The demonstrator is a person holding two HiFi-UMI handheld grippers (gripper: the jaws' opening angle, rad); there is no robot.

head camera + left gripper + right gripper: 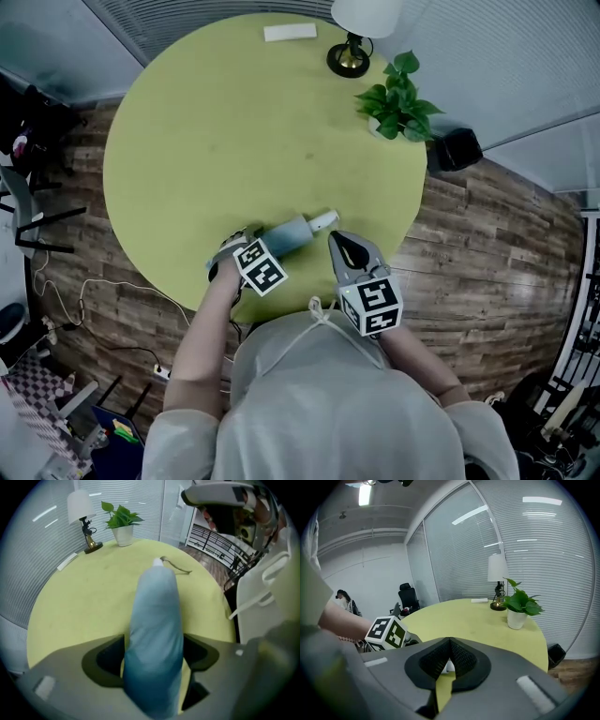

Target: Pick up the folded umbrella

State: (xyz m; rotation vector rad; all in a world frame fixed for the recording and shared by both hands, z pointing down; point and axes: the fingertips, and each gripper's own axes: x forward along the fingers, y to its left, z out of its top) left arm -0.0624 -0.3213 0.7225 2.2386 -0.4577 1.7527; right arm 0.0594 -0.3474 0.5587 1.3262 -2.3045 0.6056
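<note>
The folded umbrella (292, 233), in a blue-grey sleeve with a white handle end, lies on the round yellow-green table (234, 131) near its front edge. My left gripper (244, 247) points steeply down over the sleeve's left end. In the left gripper view the umbrella (154, 616) runs between the wide jaws of the left gripper (154, 659), with thin strips of table showing on both sides, so the pads do not press on it. My right gripper (348, 249) hovers just right of the handle end. The tips of the right gripper (449, 644) meet with nothing between them.
At the table's far side stand a lamp (352, 52), a potted plant (398, 103) and a flat white item (290, 33). A black bin (457, 148) sits on the wood floor to the right. Chairs and cables are on the left.
</note>
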